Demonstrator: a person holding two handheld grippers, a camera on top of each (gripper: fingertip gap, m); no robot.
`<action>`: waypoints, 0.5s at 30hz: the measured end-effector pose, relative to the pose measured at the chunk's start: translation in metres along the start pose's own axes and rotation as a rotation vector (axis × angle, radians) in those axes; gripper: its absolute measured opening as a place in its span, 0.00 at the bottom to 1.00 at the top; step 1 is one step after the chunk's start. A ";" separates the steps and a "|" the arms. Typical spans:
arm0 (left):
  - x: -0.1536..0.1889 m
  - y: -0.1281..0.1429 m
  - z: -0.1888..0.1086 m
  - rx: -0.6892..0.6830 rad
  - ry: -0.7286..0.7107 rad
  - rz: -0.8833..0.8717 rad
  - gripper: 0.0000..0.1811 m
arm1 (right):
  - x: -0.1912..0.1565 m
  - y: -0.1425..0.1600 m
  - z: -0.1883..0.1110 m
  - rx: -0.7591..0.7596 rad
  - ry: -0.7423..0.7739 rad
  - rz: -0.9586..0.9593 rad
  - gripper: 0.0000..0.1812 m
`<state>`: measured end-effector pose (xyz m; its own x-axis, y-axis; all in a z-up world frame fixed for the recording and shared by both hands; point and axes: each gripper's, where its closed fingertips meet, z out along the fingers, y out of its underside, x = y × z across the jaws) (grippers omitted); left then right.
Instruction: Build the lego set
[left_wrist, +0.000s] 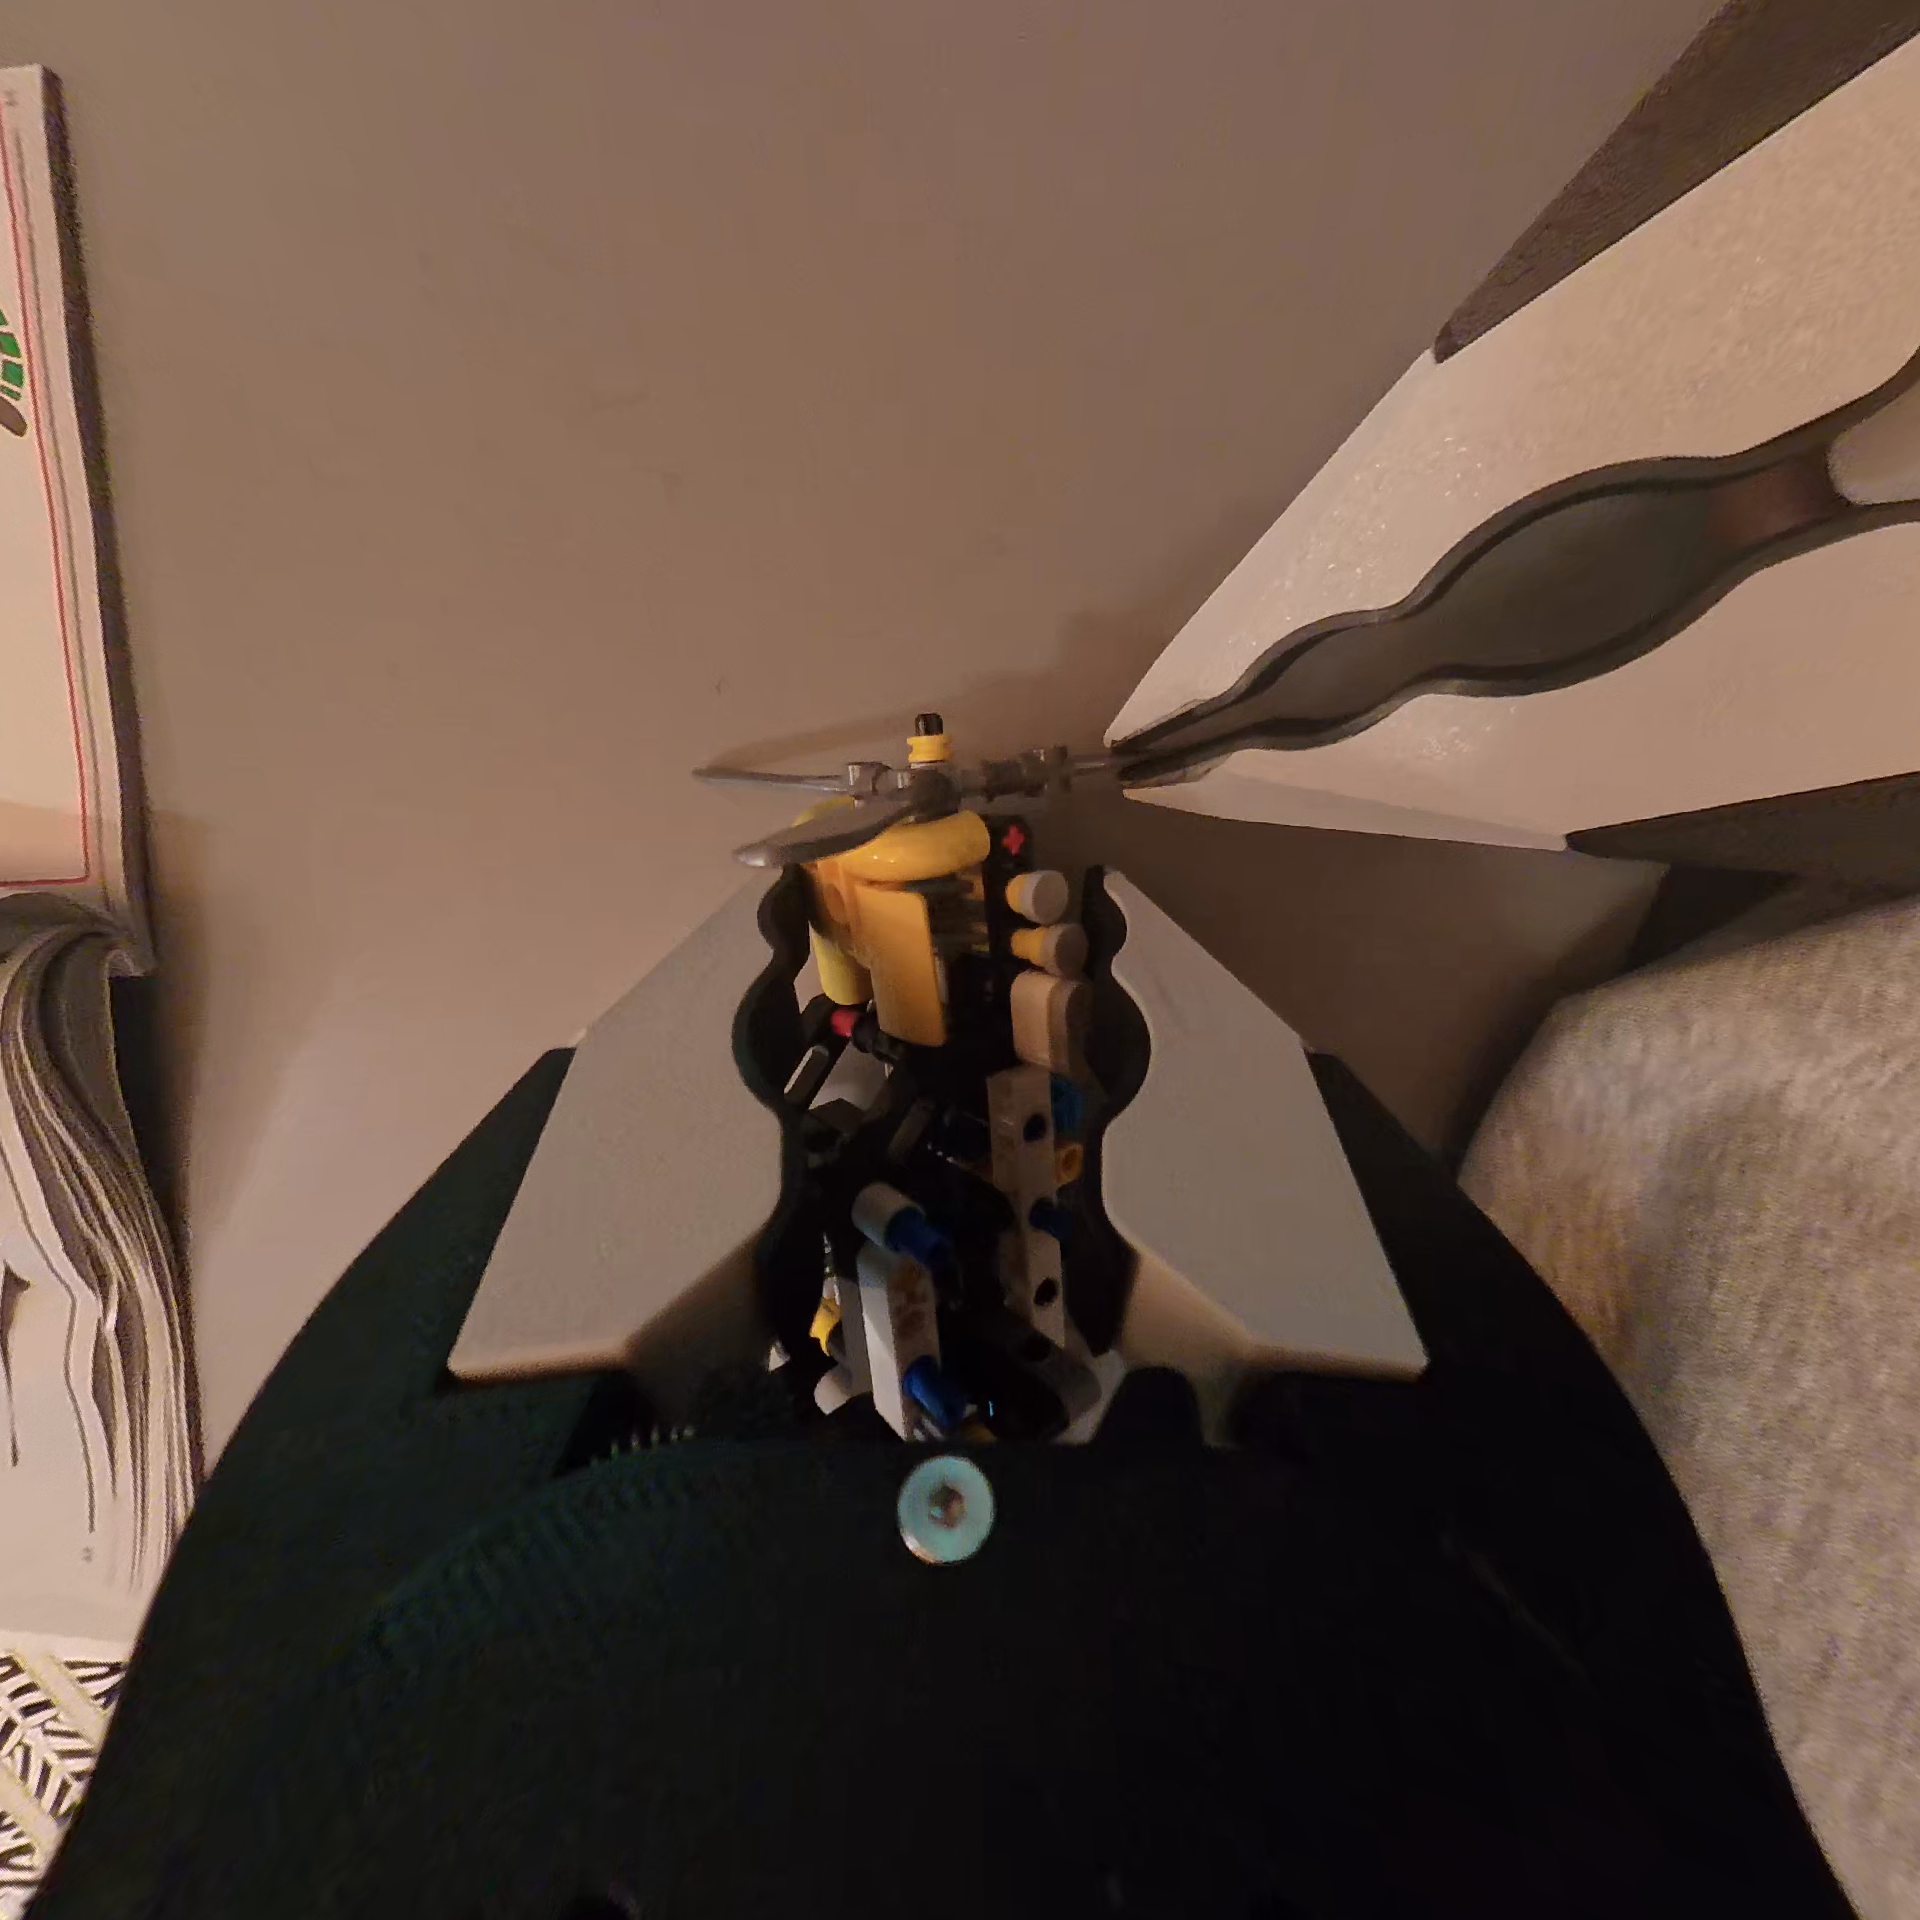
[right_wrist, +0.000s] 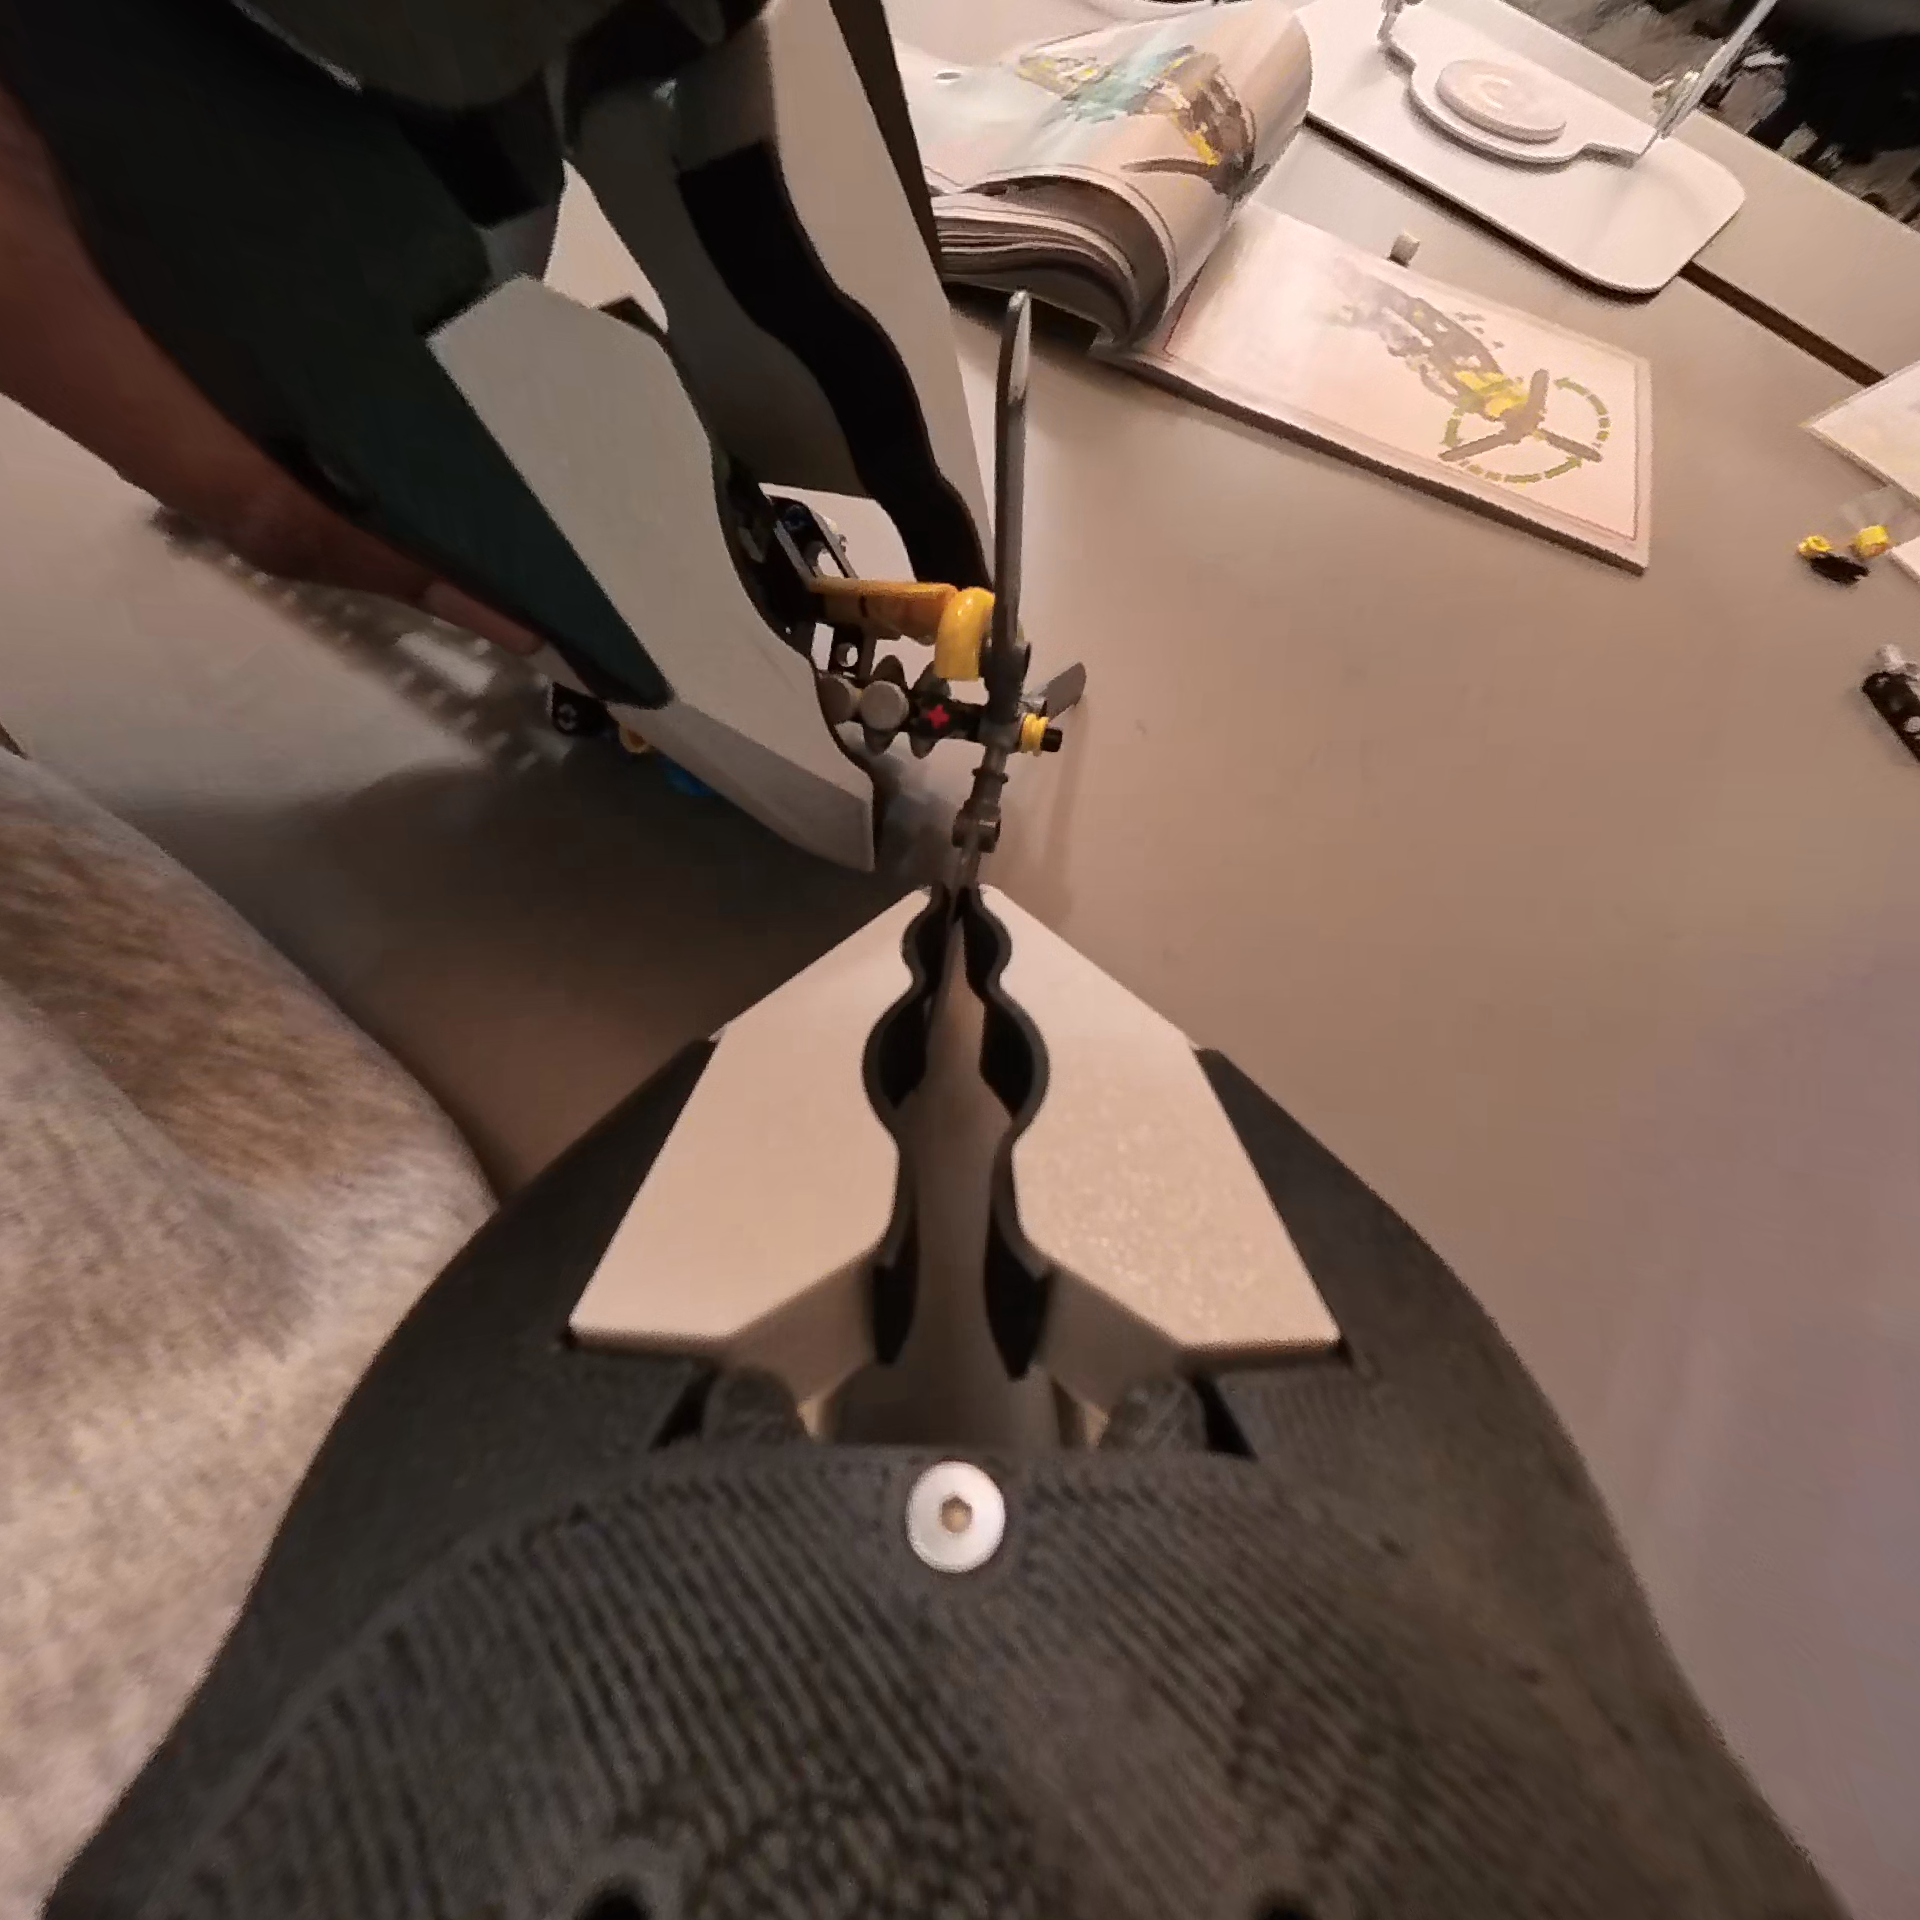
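A small yellow, black and white lego helicopter (left_wrist: 904, 966) sits between the fingers of my left gripper (left_wrist: 940, 894), which is shut on its body, with the nose end out past the fingertips. A grey rotor (left_wrist: 831, 821) sits on a yellow bush on top. My right gripper (left_wrist: 1124, 774) comes in from the right, shut on the tip of one rotor blade. In the right wrist view my right gripper (right_wrist: 951, 902) pinches that blade's end, and the opposite blade (right_wrist: 1010, 436) points away. The left gripper (right_wrist: 925, 686) holds the model (right_wrist: 894, 608) above the table.
An open instruction booklet (right_wrist: 1351, 353) lies on the beige table (right_wrist: 1351, 935) at the back; it also shows in the left wrist view (left_wrist: 52, 520). Loose small lego pieces (right_wrist: 1839, 551) lie at the right edge. A white tray (right_wrist: 1558, 135) lies far right. Grey fabric (right_wrist: 156, 1143) lies near.
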<state>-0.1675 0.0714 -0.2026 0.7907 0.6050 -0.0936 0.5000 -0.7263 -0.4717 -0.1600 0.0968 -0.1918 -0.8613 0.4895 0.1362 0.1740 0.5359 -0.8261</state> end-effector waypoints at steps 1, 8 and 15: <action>0.000 0.000 0.000 0.001 -0.001 0.000 0.29 | 0.000 0.000 0.001 -0.002 -0.003 -0.003 0.00; -0.001 0.000 0.000 0.003 -0.012 0.010 0.29 | -0.001 -0.001 0.005 -0.007 -0.057 0.044 0.01; -0.003 0.001 0.000 -0.002 -0.029 0.025 0.29 | 0.000 -0.004 0.006 0.000 -0.090 0.078 0.01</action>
<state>-0.1698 0.0690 -0.2027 0.7925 0.5958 -0.1304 0.4809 -0.7418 -0.4674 -0.1636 0.0905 -0.1924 -0.8842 0.4665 0.0217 0.2427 0.4986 -0.8322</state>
